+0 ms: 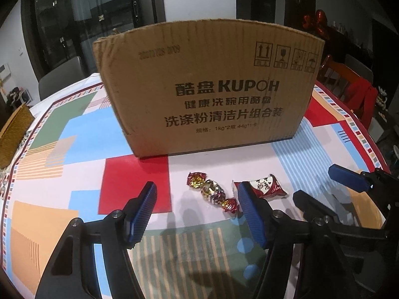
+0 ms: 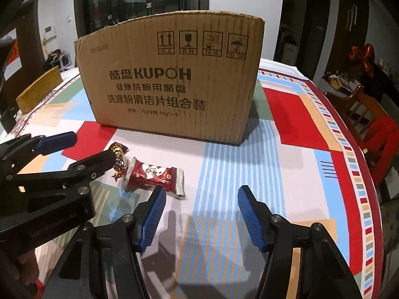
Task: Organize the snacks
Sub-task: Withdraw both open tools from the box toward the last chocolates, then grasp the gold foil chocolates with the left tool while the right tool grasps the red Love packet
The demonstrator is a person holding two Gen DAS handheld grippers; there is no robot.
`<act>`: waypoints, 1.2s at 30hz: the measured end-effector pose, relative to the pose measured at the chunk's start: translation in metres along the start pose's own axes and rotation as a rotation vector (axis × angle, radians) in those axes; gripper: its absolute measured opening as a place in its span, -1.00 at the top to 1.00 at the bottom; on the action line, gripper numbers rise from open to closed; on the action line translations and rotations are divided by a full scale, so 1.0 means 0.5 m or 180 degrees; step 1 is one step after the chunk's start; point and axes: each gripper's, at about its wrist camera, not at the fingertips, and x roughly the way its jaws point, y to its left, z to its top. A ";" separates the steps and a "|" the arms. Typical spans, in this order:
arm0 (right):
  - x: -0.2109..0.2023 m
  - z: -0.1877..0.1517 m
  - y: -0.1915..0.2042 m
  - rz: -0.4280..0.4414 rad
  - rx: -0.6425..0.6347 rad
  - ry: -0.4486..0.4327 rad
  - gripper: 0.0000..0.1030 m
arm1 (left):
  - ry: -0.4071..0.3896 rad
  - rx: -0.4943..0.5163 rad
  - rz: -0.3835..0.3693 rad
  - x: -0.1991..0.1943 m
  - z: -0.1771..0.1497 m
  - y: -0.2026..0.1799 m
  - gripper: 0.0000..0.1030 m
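A twist-wrapped candy (image 1: 212,191) in gold and red foil lies on the patterned tablecloth, just ahead of my left gripper (image 1: 197,186) and between the lines of its fingers. That gripper is open and its blue pads touch nothing. A red and white snack packet (image 1: 264,188) lies right of the candy, partly behind the right-hand finger. In the right wrist view my right gripper (image 2: 202,189) is open and empty over the cloth. The packet (image 2: 155,177) sits just beyond its left finger. The left gripper (image 2: 93,144) reaches in from the left over the candy (image 2: 119,159). The right gripper (image 1: 314,182) shows at the right edge.
A tall cardboard box (image 1: 207,87) (image 2: 172,79) with printed text stands close behind the snacks. A woven yellow basket (image 2: 37,89) sits at the table's far left. A wooden chair with red cloth (image 2: 374,124) stands past the right table edge.
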 end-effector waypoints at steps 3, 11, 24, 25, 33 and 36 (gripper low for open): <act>0.002 0.000 0.002 -0.0023 -0.0037 -0.0005 -0.19 | 0.0023 0.0008 -0.0025 0.013 0.004 -0.008 -0.28; 0.014 0.003 0.007 -0.0035 -0.0061 -0.0008 -0.19 | 0.0140 -0.0080 -0.0066 0.048 0.003 0.006 -0.09; 0.022 0.021 0.046 0.0113 -0.0240 -0.0058 -0.19 | 0.0314 -0.0134 -0.0145 0.071 -0.027 0.034 0.62; 0.024 0.023 0.049 0.0132 -0.0231 -0.0053 -0.19 | 0.0315 -0.0151 -0.0148 0.070 -0.029 0.038 0.64; 0.044 0.032 0.073 0.0256 -0.0139 0.0032 -0.20 | 0.0306 -0.0258 -0.0128 0.070 -0.031 0.073 0.70; 0.052 0.032 0.081 0.0270 -0.0122 0.0053 -0.20 | 0.0301 -0.0282 -0.0127 0.070 -0.033 0.079 0.71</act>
